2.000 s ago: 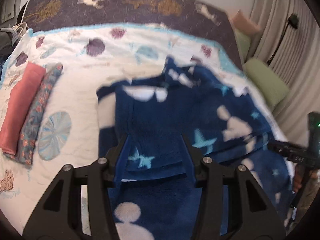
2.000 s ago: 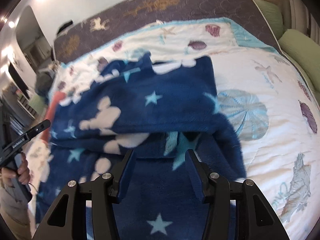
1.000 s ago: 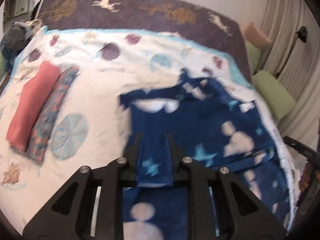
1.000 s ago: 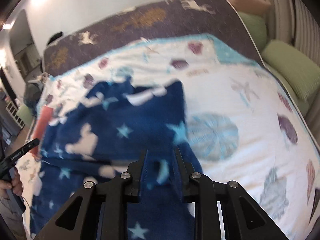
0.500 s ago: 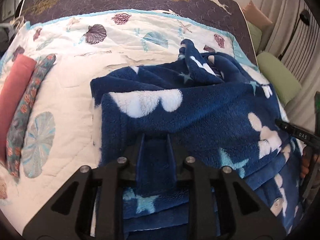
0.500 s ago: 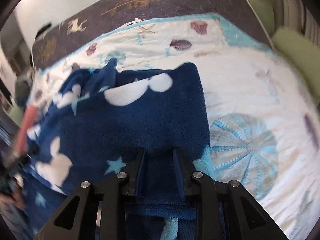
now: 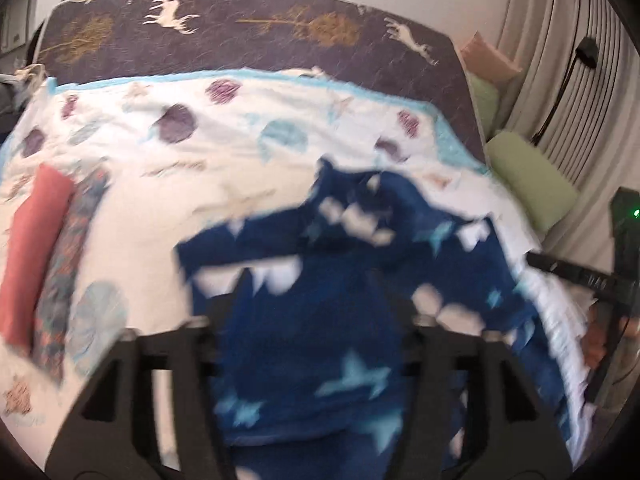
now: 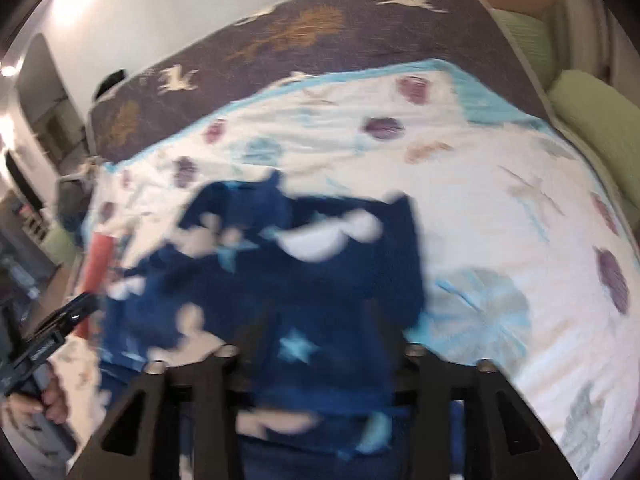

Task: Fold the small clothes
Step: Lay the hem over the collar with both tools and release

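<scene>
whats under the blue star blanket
The seashell quilt shows around the blue star blanket, which is folded onto its own lower layer. What lies beneath its middle is covered.

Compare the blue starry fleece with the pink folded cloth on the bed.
The blue fleece is dark, patterned with stars and white shapes; the pink cloth is plain. The fleece lies broad and rumpled in front of both grippers; the cloth is a narrow, tidy folded strip at the bed's left side. Both rest on the seashell quilt.
</scene>
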{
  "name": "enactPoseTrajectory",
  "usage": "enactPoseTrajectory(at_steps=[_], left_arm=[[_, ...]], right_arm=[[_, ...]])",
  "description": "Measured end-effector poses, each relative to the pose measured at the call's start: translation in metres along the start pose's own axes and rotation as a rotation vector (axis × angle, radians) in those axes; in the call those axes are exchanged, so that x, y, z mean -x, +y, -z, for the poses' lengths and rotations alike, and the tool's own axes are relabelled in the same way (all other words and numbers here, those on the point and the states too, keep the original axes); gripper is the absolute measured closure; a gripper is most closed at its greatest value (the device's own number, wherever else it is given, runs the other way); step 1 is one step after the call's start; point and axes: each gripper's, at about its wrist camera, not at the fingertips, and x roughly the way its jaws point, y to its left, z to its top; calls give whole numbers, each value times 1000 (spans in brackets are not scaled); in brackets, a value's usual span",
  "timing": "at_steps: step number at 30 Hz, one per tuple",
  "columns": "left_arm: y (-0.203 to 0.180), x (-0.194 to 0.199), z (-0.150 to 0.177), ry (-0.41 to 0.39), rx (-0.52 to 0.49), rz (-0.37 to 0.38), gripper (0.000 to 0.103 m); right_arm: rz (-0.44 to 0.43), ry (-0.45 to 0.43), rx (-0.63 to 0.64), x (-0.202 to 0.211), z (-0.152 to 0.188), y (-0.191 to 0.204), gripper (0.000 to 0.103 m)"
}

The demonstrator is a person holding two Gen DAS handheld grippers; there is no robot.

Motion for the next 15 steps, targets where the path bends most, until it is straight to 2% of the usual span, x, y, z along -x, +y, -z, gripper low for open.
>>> enactPoseTrajectory(at_steps=[2,4,6,9,10,11,12,13,14,15], left_arm=[[-3,-19,-13,31,18,5,36],[-1,-53,-23,96,64,32,35],[6,-88,-23,160,128,41,34],[19,-123,-19,188,230,37,34],[22,-128,-19,187,250,50,34],[22,-132,-18,184,261,73,44],[19,-135,-19,182,246,124,63],[15,-136,-20,198,222,152,92],[13,-134,-20,212,210,148,94],[13,-130,-20,207,201,135,94]], right_arm=[[-25,16,1,-15,-17,8,52],[-48,47,-20,-42,-34,11,47],[-58,85,-58,-68,-41,6,42],[-83,155,-153,-110,-48,-12,35],[-114,177,-204,-125,-48,-19,35],[-135,181,-223,-129,-46,-21,35],[-164,176,-229,-132,-45,-20,39],[-203,156,-190,-133,-45,-14,84],[-205,154,-166,-132,-46,-11,95],[-200,112,-151,-124,-46,-8,95]])
